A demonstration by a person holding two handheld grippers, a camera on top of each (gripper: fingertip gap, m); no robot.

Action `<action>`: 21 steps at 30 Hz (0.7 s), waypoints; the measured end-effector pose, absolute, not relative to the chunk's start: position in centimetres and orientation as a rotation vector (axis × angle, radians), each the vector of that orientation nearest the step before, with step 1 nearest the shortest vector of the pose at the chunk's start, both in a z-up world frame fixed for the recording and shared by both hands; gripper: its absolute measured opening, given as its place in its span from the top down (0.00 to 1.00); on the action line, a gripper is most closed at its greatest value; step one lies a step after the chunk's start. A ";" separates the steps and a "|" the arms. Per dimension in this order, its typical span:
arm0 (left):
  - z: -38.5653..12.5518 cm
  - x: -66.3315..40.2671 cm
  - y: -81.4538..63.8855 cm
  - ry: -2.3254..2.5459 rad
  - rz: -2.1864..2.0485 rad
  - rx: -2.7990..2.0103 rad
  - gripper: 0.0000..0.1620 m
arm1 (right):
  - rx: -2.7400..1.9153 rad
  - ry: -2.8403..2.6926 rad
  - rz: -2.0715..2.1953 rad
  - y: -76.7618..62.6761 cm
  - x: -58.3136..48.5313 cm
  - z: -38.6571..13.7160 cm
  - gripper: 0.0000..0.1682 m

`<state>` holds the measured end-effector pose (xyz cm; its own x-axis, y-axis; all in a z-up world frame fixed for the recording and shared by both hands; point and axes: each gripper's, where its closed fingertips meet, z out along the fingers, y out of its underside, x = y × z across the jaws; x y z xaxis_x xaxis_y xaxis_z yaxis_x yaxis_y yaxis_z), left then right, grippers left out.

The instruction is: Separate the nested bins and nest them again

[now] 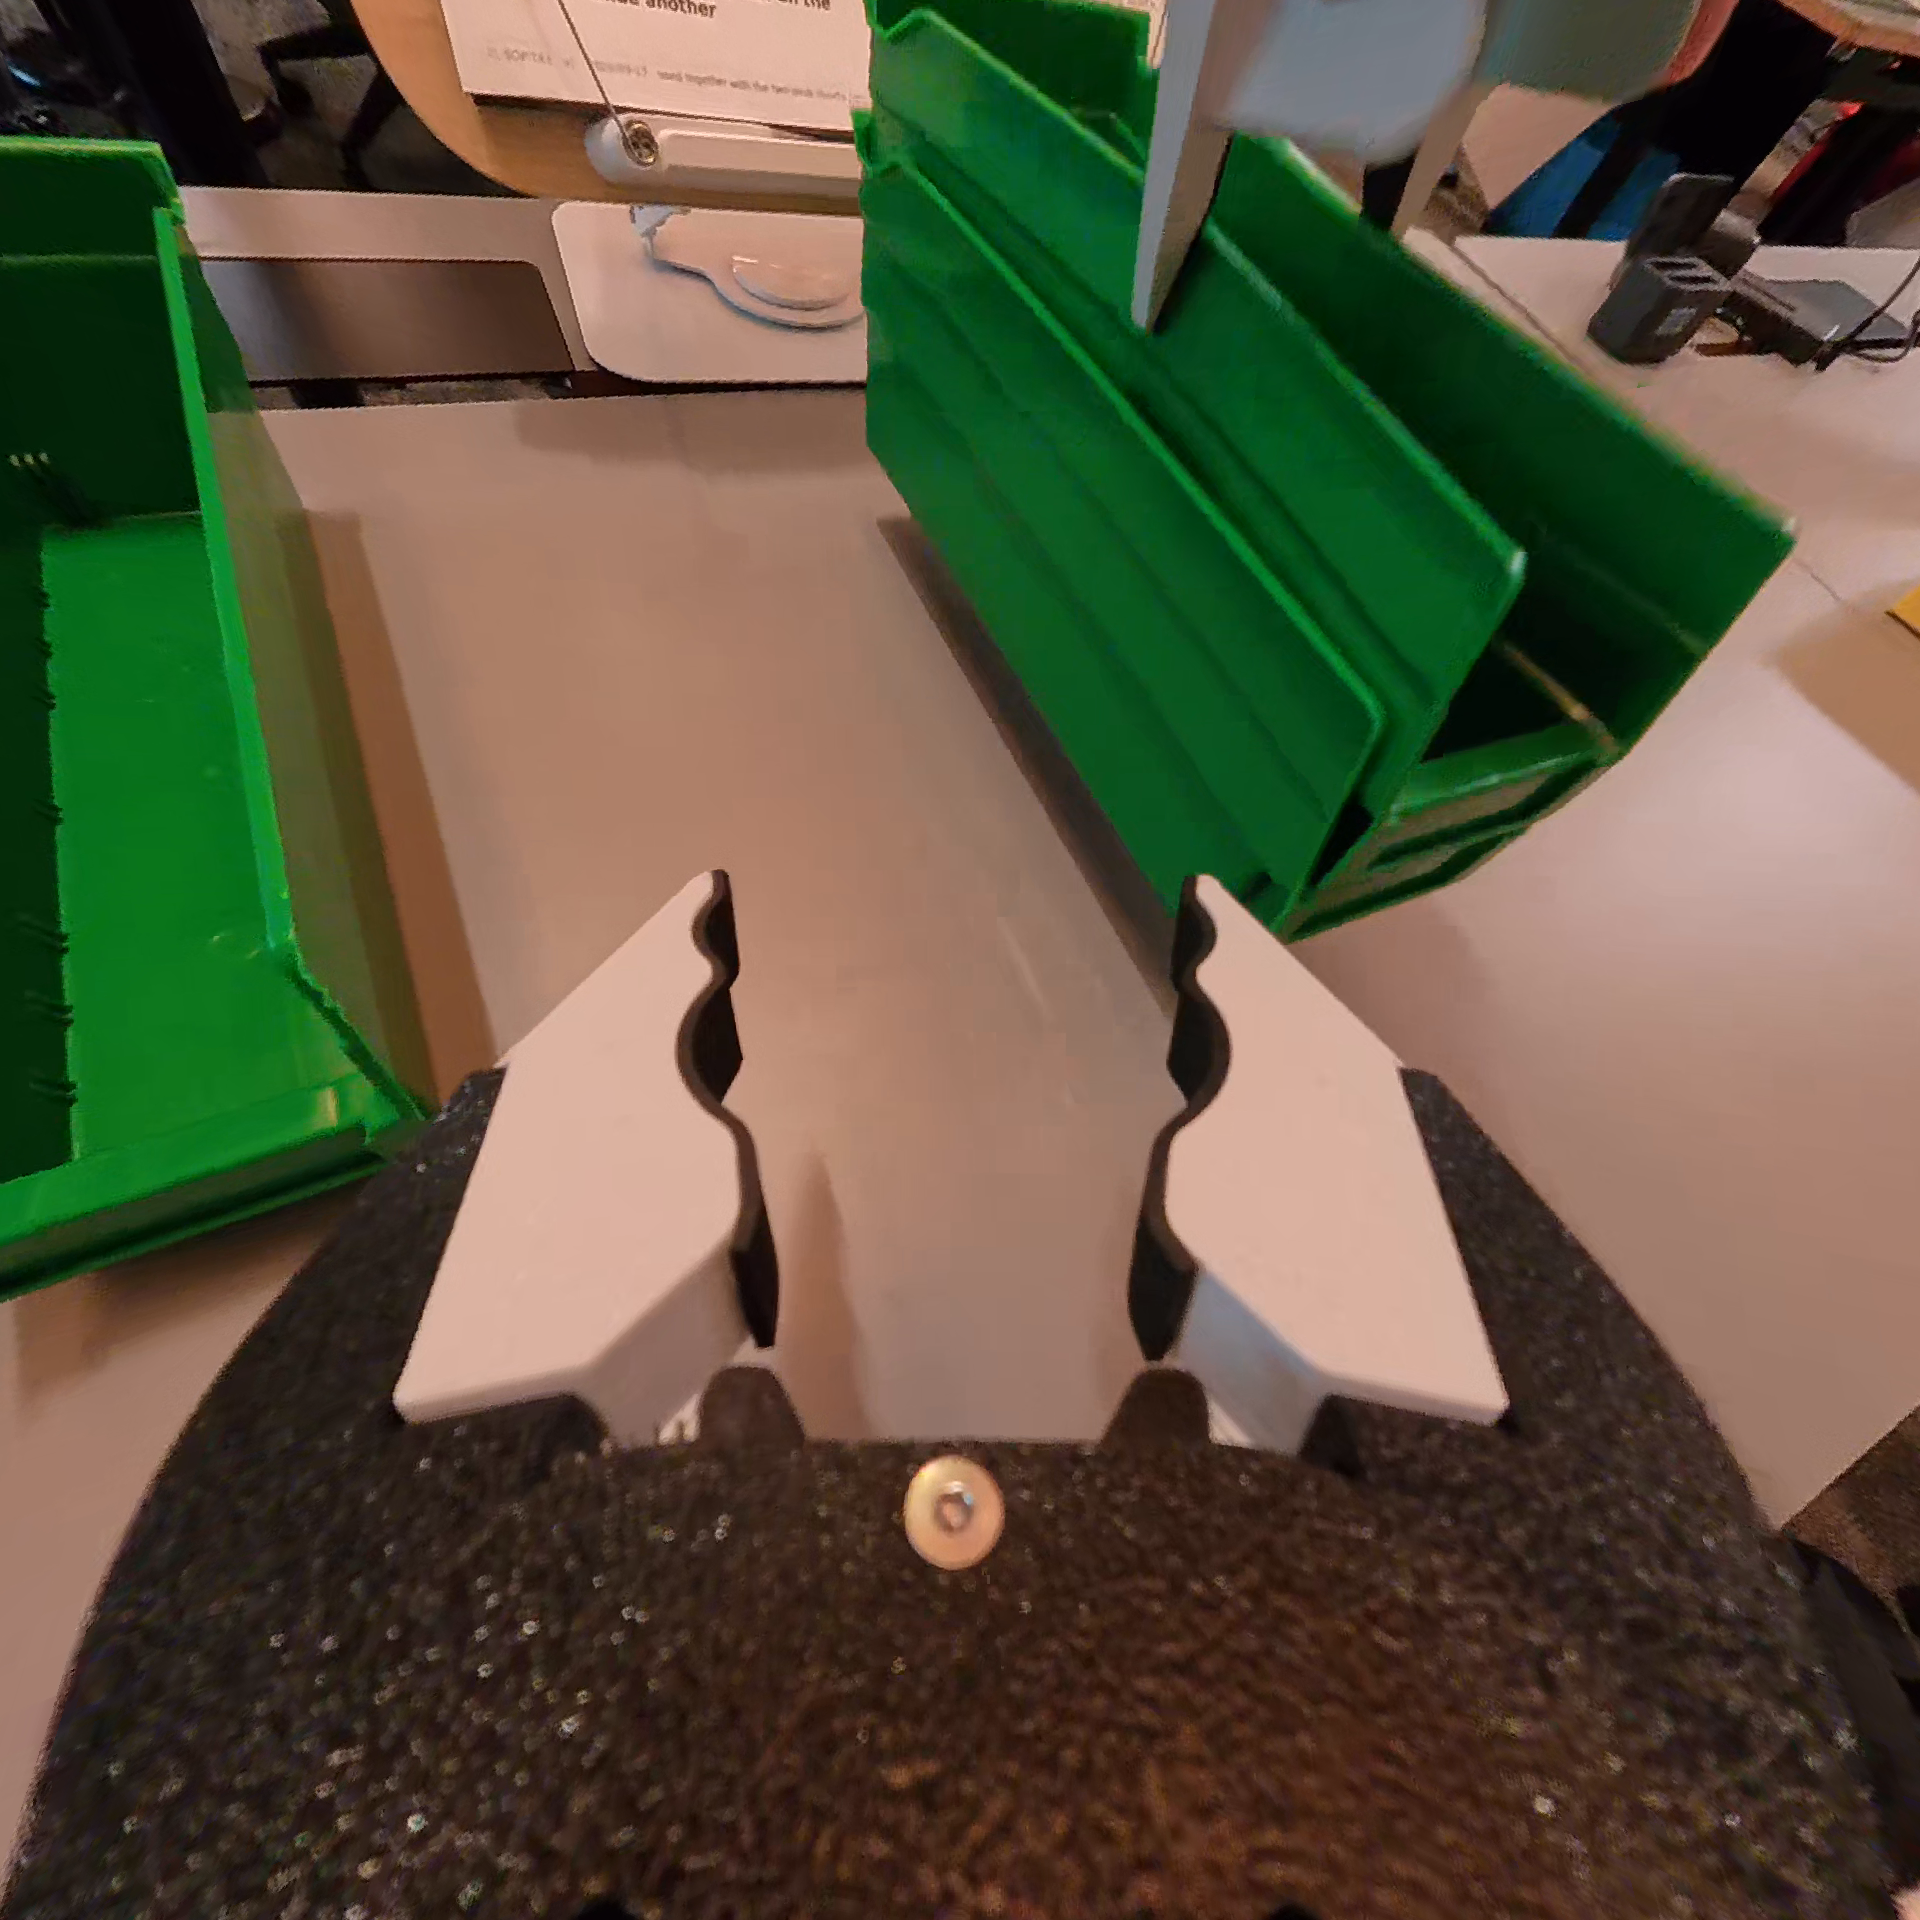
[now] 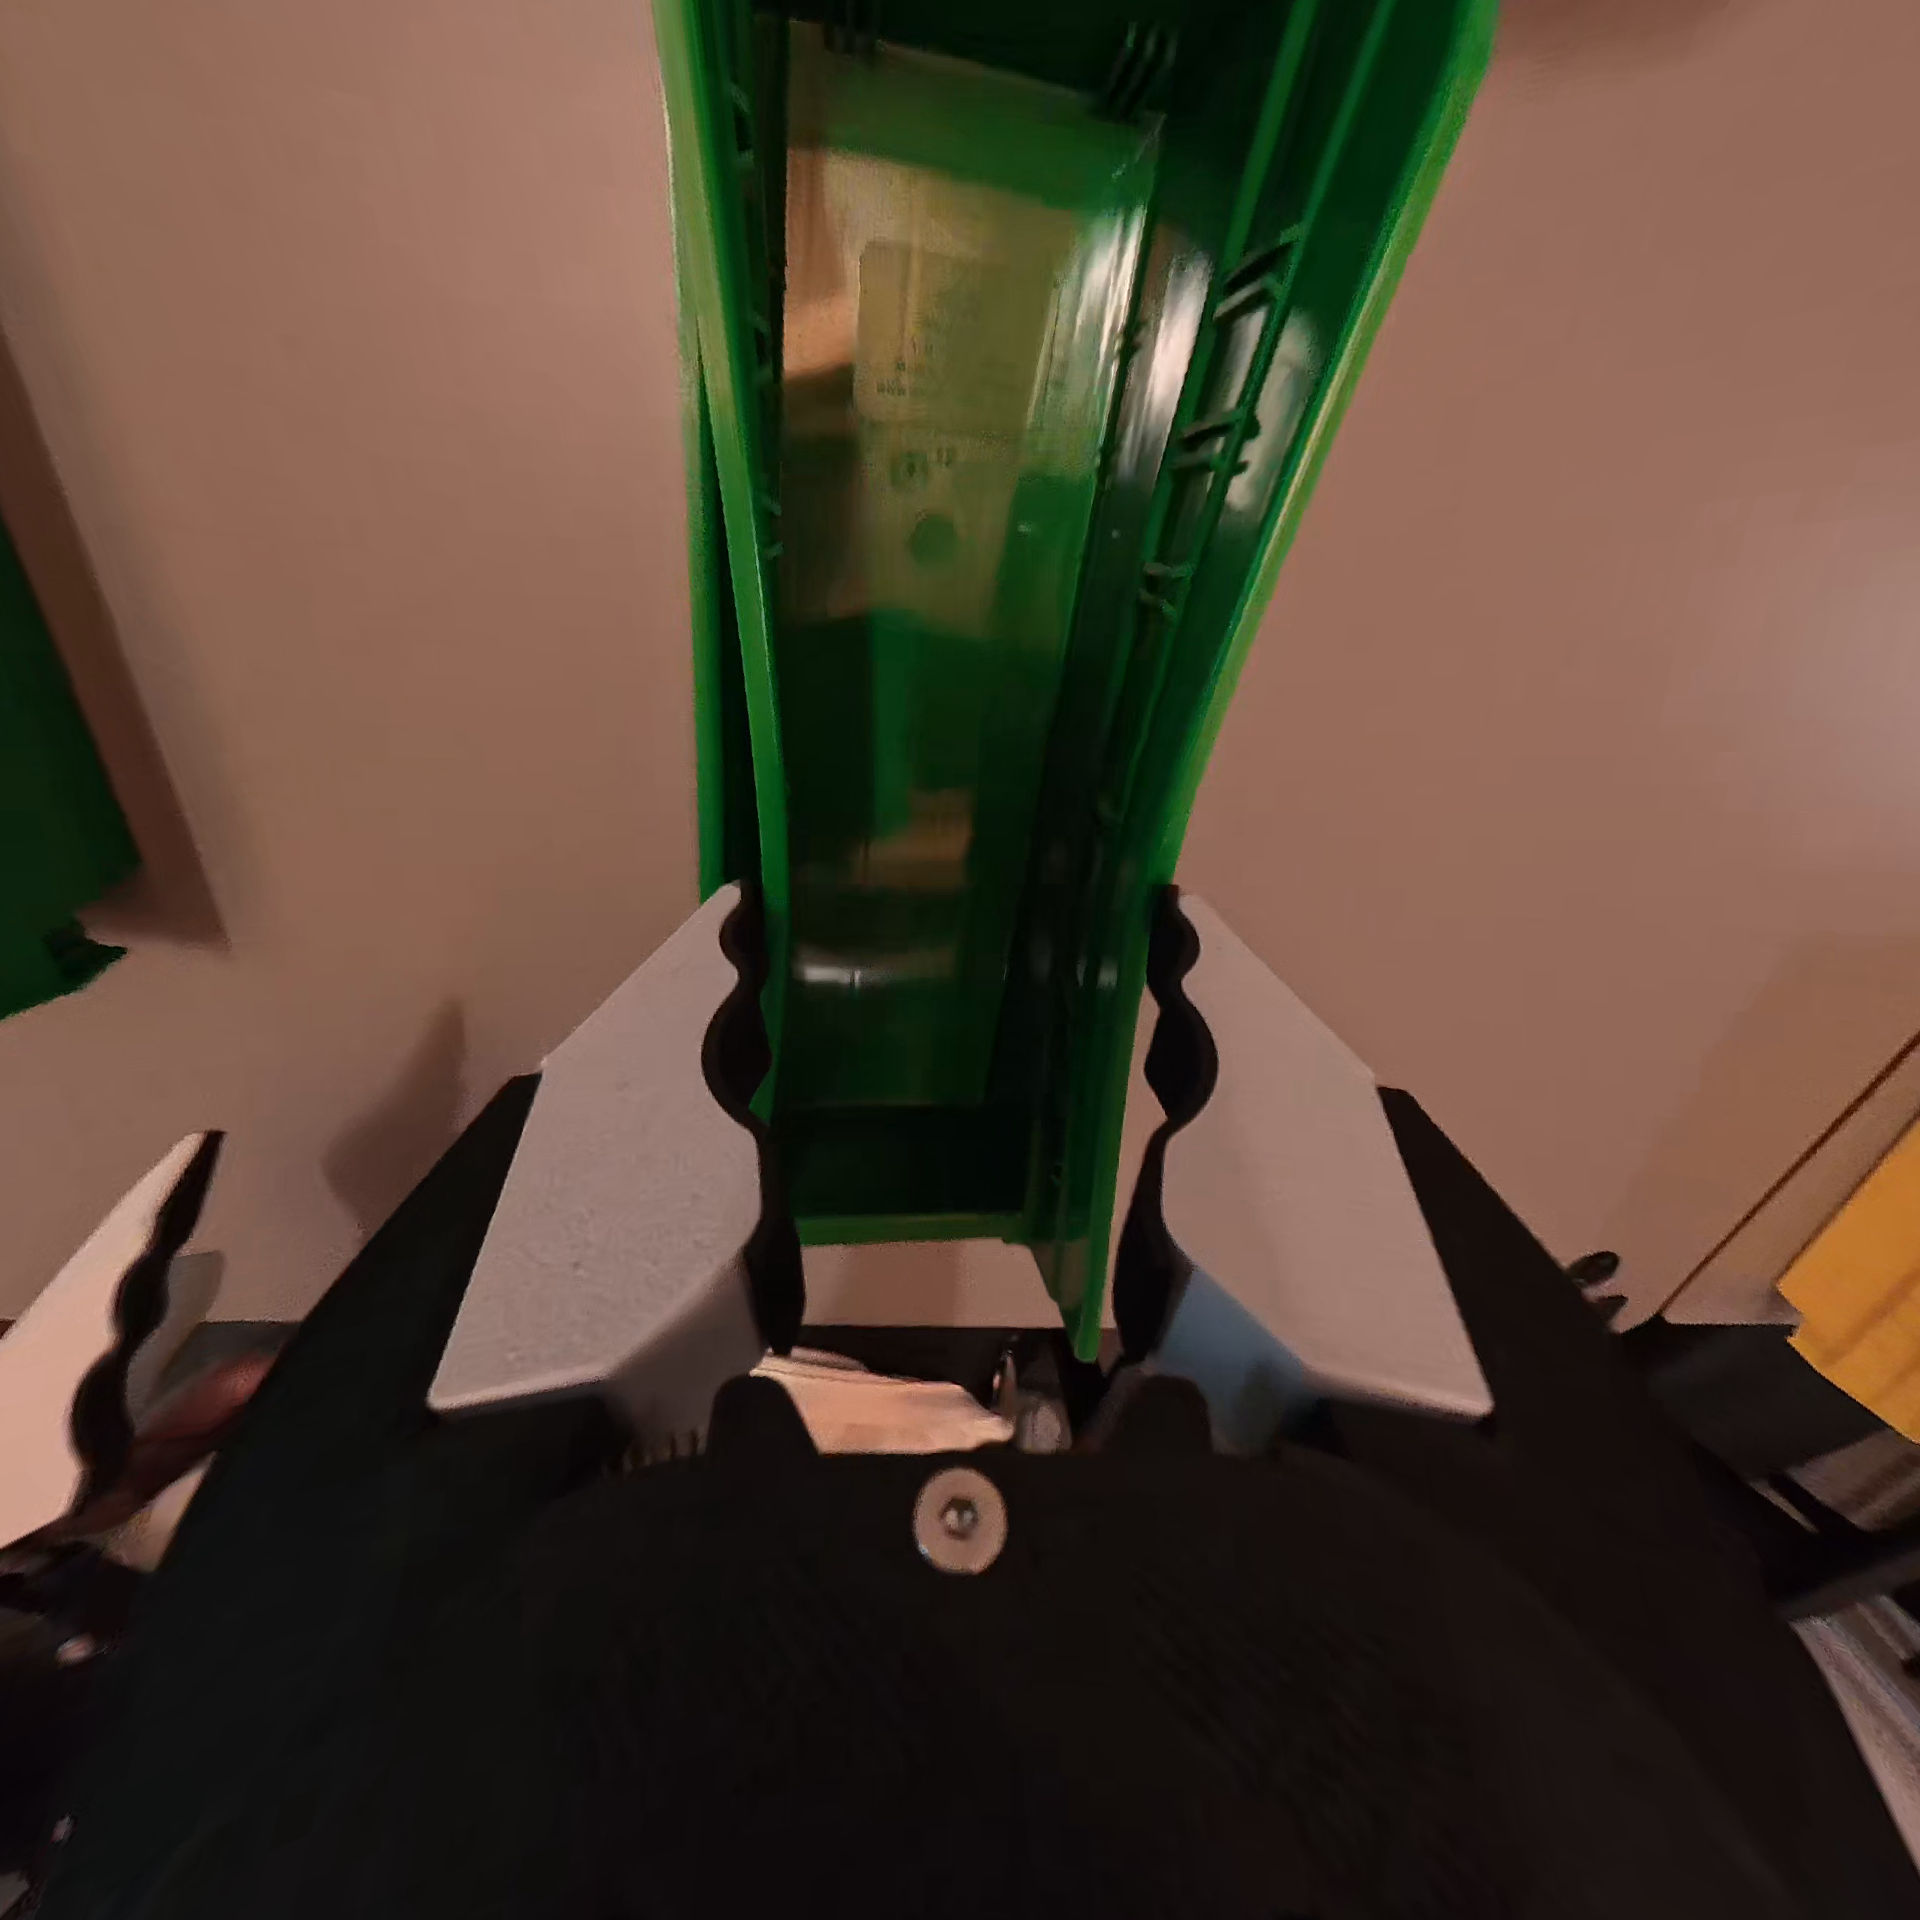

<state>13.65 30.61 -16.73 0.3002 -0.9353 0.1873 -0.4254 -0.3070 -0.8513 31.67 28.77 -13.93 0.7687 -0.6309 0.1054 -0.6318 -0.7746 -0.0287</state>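
A stack of nested green bins [image 1: 1174, 623] stands tilted on the table at the right of the left wrist view. My right gripper [image 2: 956, 914] straddles the narrow top bin [image 2: 935, 623], with both pads against its side walls. One of its fingers [image 1: 1174, 208] shows reaching down into the stack. A single separate green bin [image 1: 145, 810] lies open at the left. My left gripper [image 1: 956, 894] is open and empty over the bare table between the two. One finger of it [image 2: 73, 1320] shows at the lower left of the right wrist view.
The beige table [image 1: 675, 675] ends at a front right edge [image 1: 1787, 1455]. A white pad with a cable [image 1: 717, 301] lies at the back. A dark device with wires [image 1: 1662, 301] sits far right. A yellow object [image 2: 1860, 1278] lies at the right.
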 end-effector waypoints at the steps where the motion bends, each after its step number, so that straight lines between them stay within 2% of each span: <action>1: -16.7 13.7 30.6 1.213 -0.937 -1.873 0.49 | 2.936 -1.026 0.177 28.5 31.6 -14.4 0.56; 7: -17.0 13.5 30.5 1.233 -0.898 -1.863 0.49 | 2.982 -1.049 0.189 29.3 32.2 -13.1 0.57; 12: -16.7 13.8 30.5 1.218 -0.929 -1.860 0.50 | 2.959 -1.026 0.181 28.6 32.1 -15.0 0.57; 21: -17.2 14.1 30.7 1.216 -0.934 -1.872 0.50 | 2.994 -1.049 0.208 29.3 33.0 -14.2 0.57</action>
<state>14.08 30.73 -17.23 0.2972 -0.9356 0.1908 -0.4255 -0.3086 -0.8507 32.97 29.31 -14.20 0.7737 -0.6238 0.1107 -0.6189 -0.7815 -0.0783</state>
